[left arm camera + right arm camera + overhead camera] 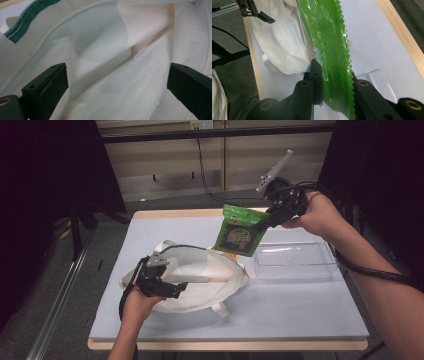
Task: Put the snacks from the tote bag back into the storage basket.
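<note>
Green and crinkly, a snack packet (238,231) hung in the air above the far edge of a white cloth bag (200,280), pinched at one side by the right claw (332,82). The left claw (117,85) stood open inside the bag's mouth, spreading it on the pale counter (280,310). With so narrow a hold, the packet might have swung, missed the opening, or slid free toward the clear tray (292,260).

Green snack pkt (237,231), glossy foil w/ zigzag-cut edges and dark printed panel, hanging tilted in air above mouth of bag, pinched at upper right corner. White cloth bag (200,280) w/ green-trimmed rim, slumped on table, mouth held open toward pkt.
</note>
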The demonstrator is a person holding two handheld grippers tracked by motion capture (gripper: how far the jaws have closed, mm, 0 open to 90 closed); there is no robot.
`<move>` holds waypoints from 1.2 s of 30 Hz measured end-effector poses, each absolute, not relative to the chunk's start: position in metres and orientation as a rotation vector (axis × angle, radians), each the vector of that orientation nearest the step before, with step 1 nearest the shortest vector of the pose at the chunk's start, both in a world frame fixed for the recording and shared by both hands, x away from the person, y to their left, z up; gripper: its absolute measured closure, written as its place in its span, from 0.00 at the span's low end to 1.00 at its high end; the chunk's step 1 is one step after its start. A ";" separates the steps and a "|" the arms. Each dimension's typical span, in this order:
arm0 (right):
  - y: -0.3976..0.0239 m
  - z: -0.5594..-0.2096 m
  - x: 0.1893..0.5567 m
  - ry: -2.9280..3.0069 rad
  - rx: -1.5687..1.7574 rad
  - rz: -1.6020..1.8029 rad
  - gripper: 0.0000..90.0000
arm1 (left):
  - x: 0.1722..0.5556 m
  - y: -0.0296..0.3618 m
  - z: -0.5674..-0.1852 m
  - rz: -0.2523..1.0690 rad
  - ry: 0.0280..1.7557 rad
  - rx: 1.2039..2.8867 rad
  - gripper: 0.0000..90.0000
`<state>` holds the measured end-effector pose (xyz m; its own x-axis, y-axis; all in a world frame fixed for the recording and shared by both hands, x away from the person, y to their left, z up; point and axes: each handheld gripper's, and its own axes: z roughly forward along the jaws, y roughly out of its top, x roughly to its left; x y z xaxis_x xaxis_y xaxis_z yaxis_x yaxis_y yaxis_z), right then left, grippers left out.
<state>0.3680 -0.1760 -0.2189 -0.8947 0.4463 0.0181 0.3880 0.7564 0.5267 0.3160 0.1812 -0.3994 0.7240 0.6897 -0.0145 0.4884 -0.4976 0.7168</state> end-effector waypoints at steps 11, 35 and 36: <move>-0.192 -0.221 0.370 2.822 0.721 0.820 0.86 | 0.316 0.181 -0.399 0.359 0.890 2.190 0.04; -0.221 -0.227 0.374 2.787 0.809 0.782 0.86 | 0.316 0.180 -0.401 0.348 0.884 2.196 0.04; -0.222 -0.228 0.375 2.786 0.810 0.779 0.86 | 0.316 0.180 -0.401 0.348 0.885 2.195 0.04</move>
<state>0.3747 -0.2221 -0.2279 -0.8459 0.5331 0.0118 0.4618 0.7214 0.5160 0.3161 0.1799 -0.4008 0.7262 0.6872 -0.0205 0.4889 -0.4953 0.7181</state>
